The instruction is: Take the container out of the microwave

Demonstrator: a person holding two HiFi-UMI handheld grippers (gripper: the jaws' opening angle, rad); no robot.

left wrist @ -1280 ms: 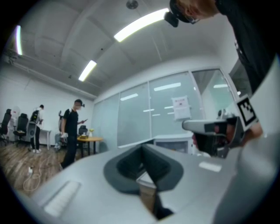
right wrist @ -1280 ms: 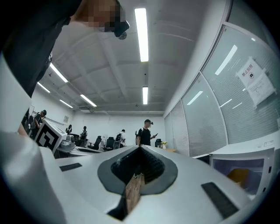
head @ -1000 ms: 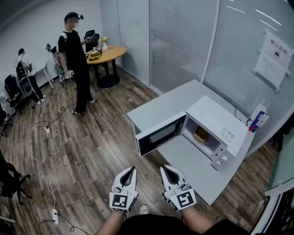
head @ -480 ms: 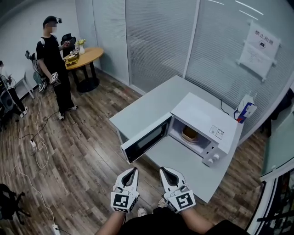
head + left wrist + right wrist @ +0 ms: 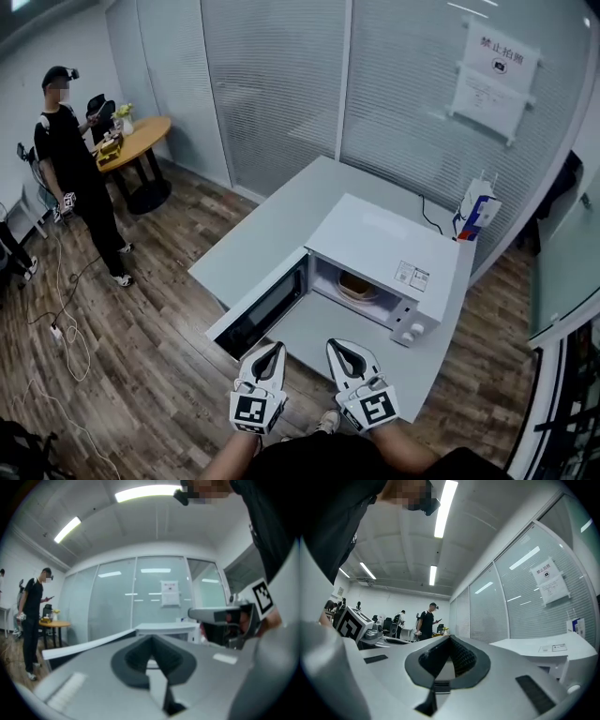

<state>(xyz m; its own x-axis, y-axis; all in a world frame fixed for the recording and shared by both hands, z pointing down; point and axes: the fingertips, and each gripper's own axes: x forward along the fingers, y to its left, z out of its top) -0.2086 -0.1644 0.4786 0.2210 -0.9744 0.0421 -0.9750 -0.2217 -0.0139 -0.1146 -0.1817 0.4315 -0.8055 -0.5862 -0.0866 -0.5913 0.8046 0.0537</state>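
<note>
1. Closest in: left gripper (image 5: 272, 347) and right gripper (image 5: 335, 345) hang near the person's body, fingers together, nothing held, I'd guess because no reach has begun.
2. Ahead, the microwave (image 5: 380, 234) on the table (image 5: 281, 211) has its door (image 5: 255, 309) swung open.
3. Container (image 5: 357, 284) sits inside, untouched.

Head view: from the person's head, steeply down and forward; left gripper (image 5: 272, 347) and right gripper (image 5: 334, 344) sit at the bottom edge, with the microwave (image 5: 375, 246) on the counter (image 5: 272, 225) ahead.
Left gripper view: low and level, looking along its own fingers (image 5: 136, 657) toward the microwave; the right gripper shows at its right edge.
Right gripper view: low and level, looking along its own fingers (image 5: 461, 657); the left gripper's marker cube (image 5: 352, 623) shows at its left edge.
Shared: the microwave, the notice (image 5: 494, 80) on the glass wall and the standing person (image 5: 75, 169) appear in all three.
</note>
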